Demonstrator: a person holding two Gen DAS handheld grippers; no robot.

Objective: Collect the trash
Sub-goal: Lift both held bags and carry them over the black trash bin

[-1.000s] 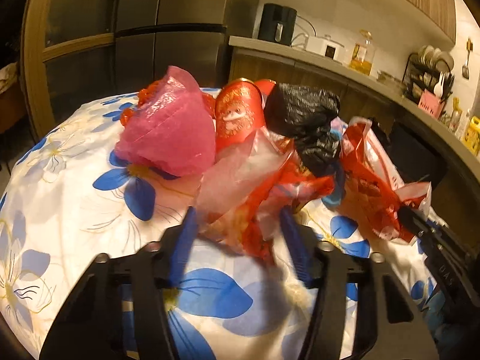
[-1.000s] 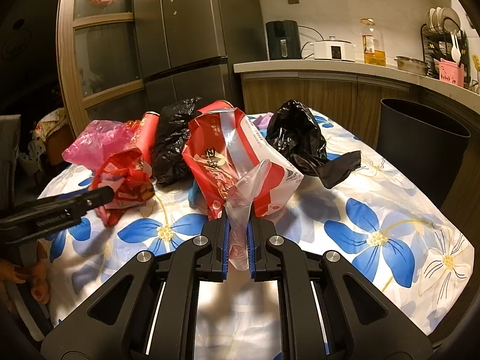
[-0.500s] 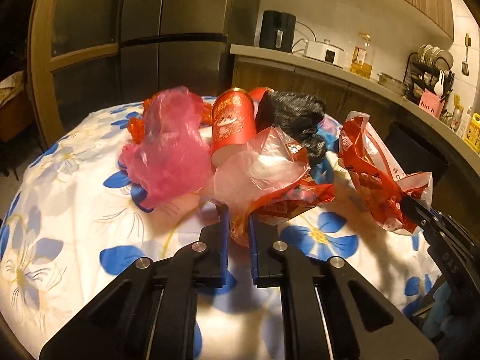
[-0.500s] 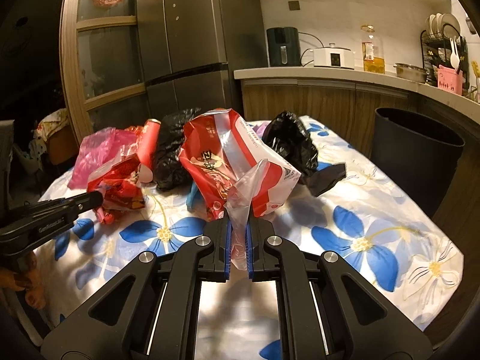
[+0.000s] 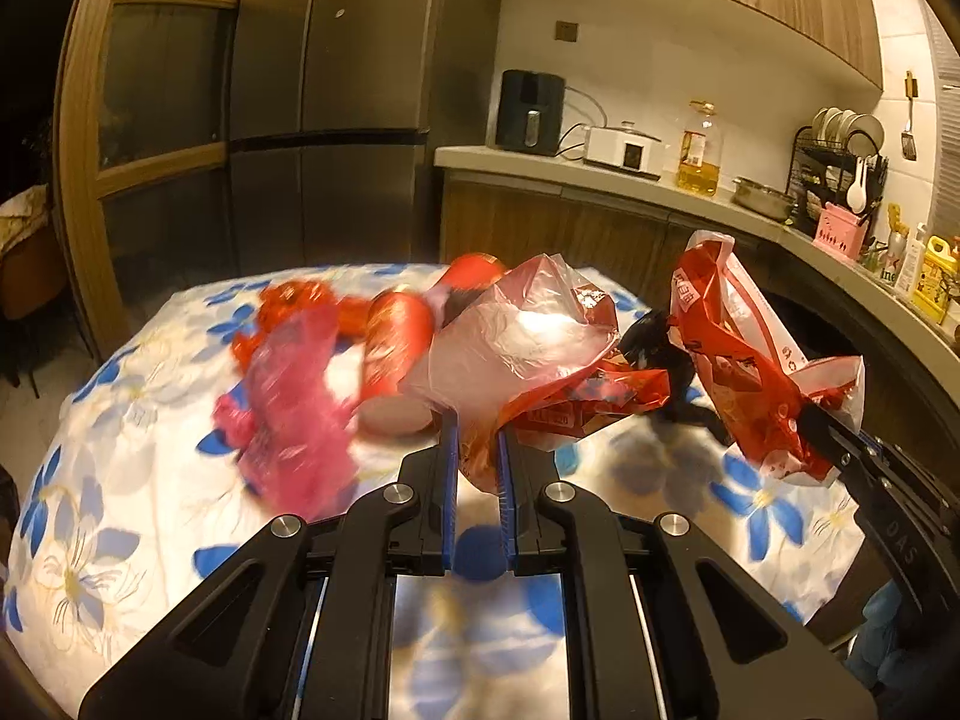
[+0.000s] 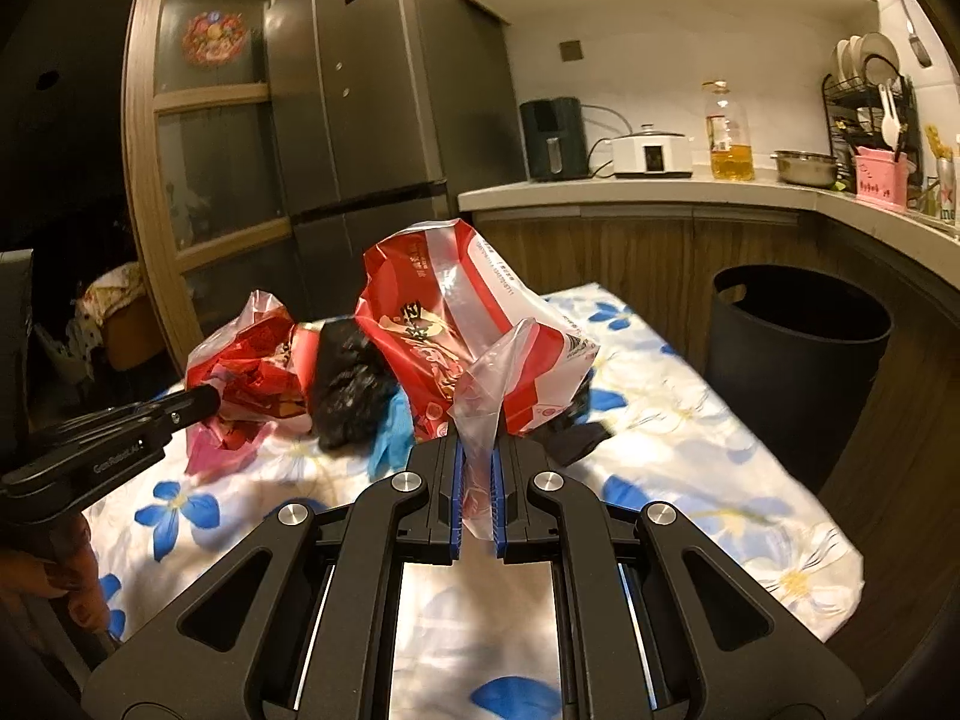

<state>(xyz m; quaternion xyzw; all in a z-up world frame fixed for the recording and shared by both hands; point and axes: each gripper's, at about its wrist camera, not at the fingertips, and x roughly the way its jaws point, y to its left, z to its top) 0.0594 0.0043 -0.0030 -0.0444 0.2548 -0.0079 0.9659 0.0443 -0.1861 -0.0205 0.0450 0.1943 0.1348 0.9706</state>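
Two tongs grip trash clear of the table [image 6: 690,420]: left gripper [image 5: 478,456] pinches a clear wrapper [image 5: 522,342], right gripper [image 6: 477,480] a red bag [image 6: 456,324], bin [image 6: 792,354] ahead-right for dropping.

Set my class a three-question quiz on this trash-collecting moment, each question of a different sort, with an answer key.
1. True or false: the right gripper is shut on the red-and-white bag.
2. The left gripper grips: A) the pink bag B) the red wrapper with clear plastic C) the red can
3. Fill in: the black bin stands beside the ____.

Key: 1 true; 2 B; 3 table.
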